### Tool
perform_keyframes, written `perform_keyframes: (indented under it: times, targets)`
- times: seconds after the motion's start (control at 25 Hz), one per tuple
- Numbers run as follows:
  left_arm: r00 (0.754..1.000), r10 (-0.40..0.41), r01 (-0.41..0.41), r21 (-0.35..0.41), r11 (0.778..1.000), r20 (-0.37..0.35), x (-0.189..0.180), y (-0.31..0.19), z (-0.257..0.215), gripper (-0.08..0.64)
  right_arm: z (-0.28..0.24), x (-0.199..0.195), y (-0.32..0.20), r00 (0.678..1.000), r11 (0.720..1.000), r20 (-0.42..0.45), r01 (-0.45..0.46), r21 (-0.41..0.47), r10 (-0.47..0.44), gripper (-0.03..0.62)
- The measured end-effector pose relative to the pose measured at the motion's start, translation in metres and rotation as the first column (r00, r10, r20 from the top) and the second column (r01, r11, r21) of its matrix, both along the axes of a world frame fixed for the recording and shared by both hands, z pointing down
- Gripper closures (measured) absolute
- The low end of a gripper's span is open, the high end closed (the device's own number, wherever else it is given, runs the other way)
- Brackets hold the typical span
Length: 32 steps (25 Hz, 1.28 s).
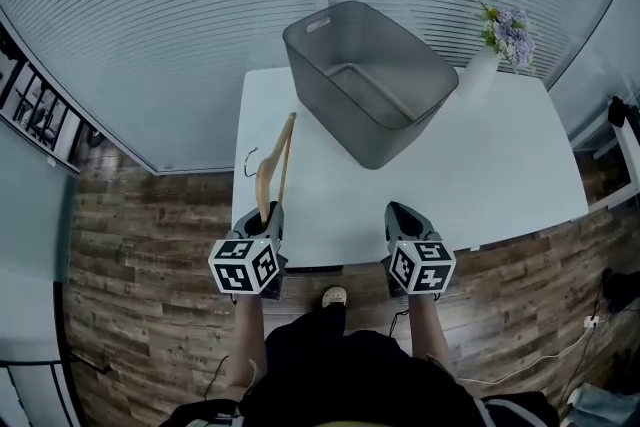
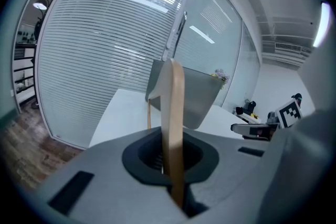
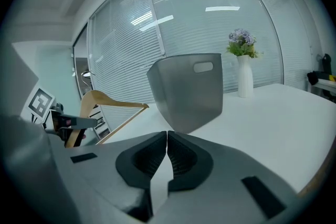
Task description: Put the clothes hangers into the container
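While the wooden hanger (image 2: 173,128) stands clamped in the left gripper's (image 1: 265,215) jaws at seven o'clock from the gray container (image 1: 330,105), the right gripper (image 1: 404,215) hovers at five o'clock, jaws pressed together on nothing, at the edge of the white surface (image 1: 500,175).

The right gripper (image 3: 167,136) is seen at the lower centre of the frame, its jaws pressed together with nothing between them. Beyond them, at the centre, a grey container (image 3: 189,94) with a handle slot is set on the white table (image 3: 268,118). A white vase (image 3: 244,77) of purple flowers (image 3: 241,42) is placed to its right. At the left, a wooden hanger (image 3: 113,105) is held up by the left gripper (image 3: 76,124).
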<state>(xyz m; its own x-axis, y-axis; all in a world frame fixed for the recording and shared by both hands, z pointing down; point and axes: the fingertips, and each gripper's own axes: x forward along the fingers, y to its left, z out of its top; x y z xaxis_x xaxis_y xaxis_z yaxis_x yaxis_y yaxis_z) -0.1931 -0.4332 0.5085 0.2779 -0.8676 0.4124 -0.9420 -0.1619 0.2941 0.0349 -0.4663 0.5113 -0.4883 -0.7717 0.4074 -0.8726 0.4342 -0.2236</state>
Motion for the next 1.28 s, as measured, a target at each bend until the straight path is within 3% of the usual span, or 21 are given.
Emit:
perform_keyframes:
  times: [0.6, 1.28]
  targets:
    - [1.0, 0.008, -0.008, 0.017, 1.0, 0.009, 0.0, -0.012, -0.002, 0.551, -0.003, -0.001, -0.025, 1.0, 0.999, -0.015, 0.0, 0.037, 0.0, 0.565]
    - [0.996, -0.062, 0.058, 0.077, 0.995, 0.057, 0.003, -0.033, -0.048, 0.551, -0.075, 0.023, -0.069, 0.999, 0.987, 0.023, 0.023, 0.161, -0.027, 0.565]
